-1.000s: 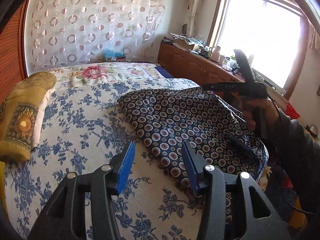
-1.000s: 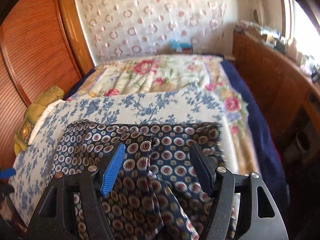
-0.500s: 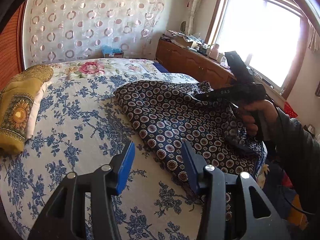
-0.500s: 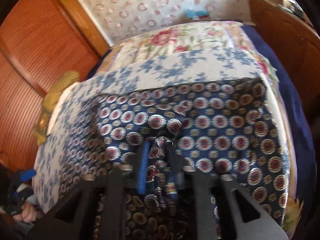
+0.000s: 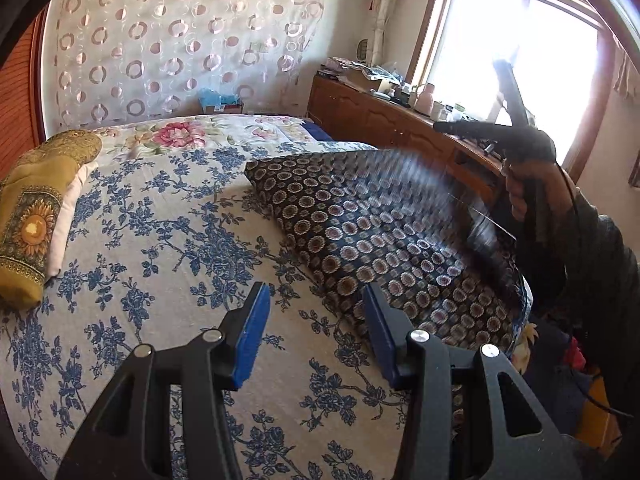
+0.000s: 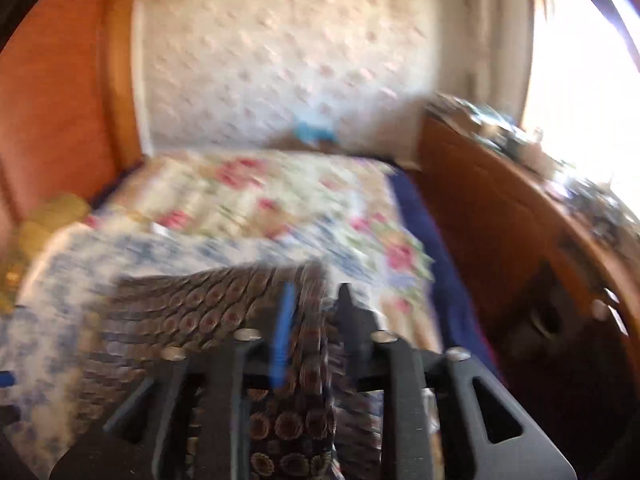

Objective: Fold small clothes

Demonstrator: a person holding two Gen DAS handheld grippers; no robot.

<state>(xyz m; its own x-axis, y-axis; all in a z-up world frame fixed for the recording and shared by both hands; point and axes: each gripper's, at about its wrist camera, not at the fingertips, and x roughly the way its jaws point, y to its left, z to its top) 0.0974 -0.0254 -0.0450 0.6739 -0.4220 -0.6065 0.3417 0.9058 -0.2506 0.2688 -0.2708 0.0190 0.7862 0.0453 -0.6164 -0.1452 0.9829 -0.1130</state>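
A dark navy garment with a round medallion print (image 5: 352, 224) lies on the right part of the bed; its right side is lifted and motion-blurred. My right gripper (image 6: 310, 316) is shut on a bunched fold of that garment (image 6: 200, 300) and holds it up; from the left wrist view the right gripper (image 5: 460, 128) is raised above the garment's right side, in a hand. My left gripper (image 5: 316, 328) is open and empty, low over the blue-flowered bedspread (image 5: 160, 240), just left of the garment's near edge.
A yellow sunflower cushion (image 5: 36, 208) lies at the bed's left edge. A wooden sideboard (image 5: 400, 120) with clutter runs along the right under a bright window. A rose-print quilt (image 5: 192, 136) covers the far bed. A wooden headboard panel (image 6: 60, 92) stands at the left.
My right gripper closed on the garment's fold and has swung it upward, lifting the garment's right side. My left gripper has stayed open, drifting slightly over the bedspread.
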